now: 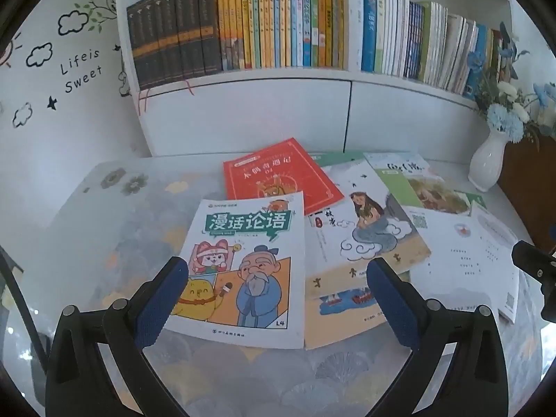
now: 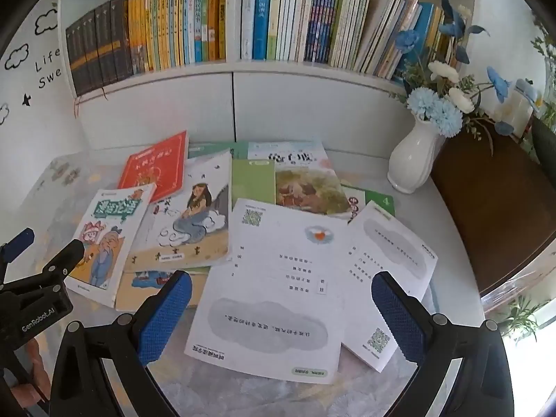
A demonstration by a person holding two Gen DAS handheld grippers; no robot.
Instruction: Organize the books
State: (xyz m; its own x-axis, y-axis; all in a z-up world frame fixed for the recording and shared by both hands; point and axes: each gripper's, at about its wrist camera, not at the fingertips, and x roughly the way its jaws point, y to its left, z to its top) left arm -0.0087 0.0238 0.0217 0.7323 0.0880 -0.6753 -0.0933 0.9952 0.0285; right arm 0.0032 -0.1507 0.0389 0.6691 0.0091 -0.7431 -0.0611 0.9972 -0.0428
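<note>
Both tongs wide open, empty: left tongs (image 1: 278, 299), right tongs (image 2: 281, 316) | cartoon book (image 1: 250, 264) flat on counter (image 1: 104, 229) just ahead of my left, long axis pointing away; white booklet (image 2: 278, 288) ahead of my right | thin glossy paperbacks, overlapping, loosely fanned | shelf (image 1: 243, 76) behind.

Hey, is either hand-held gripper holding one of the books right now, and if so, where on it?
Nothing is held. The left hand-held gripper and the right hand-held gripper both hang open above the books on the table, touching none.
</note>
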